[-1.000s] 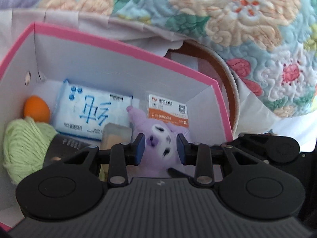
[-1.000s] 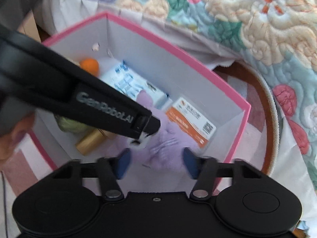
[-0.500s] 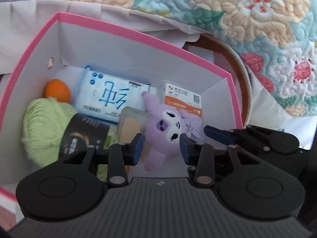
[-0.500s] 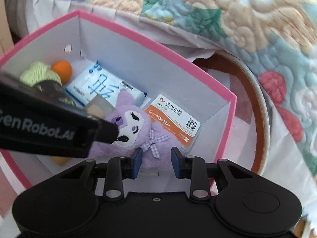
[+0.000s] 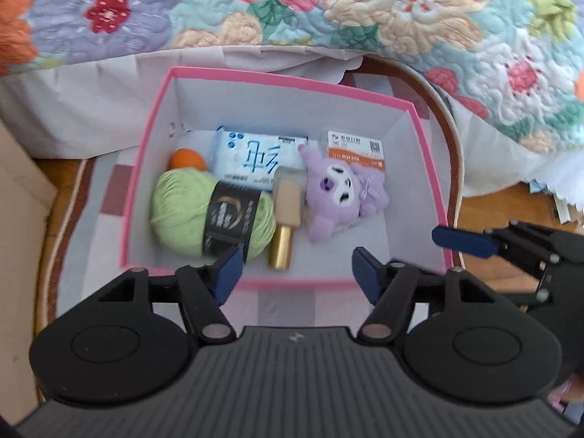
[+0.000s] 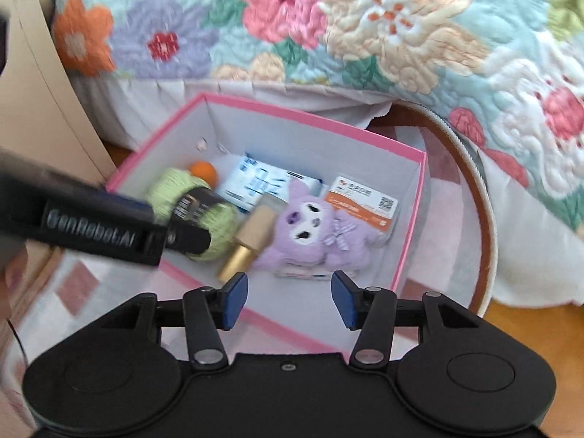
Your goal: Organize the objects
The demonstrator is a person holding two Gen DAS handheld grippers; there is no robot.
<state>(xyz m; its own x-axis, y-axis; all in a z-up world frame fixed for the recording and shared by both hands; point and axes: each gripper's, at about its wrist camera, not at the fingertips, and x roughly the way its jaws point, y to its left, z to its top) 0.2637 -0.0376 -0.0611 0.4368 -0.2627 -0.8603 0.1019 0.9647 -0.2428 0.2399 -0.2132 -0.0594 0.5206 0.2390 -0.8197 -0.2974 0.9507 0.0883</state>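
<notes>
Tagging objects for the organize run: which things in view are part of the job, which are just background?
Job: pink box, purple plush, green yarn, tissue pack, orange ball, gold-capped bottle, orange card.
Background: floral quilt, round rug.

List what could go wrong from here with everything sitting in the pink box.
1. The purple plush lies partly on the orange card and leans against the gold-capped bottle; another drop nearby might shift them.
2. The left claw and right claw, both open with nothing between them after just opening, hang close together; they may bump.
3. The box rim sits right below the fingertips and could catch.
</notes>
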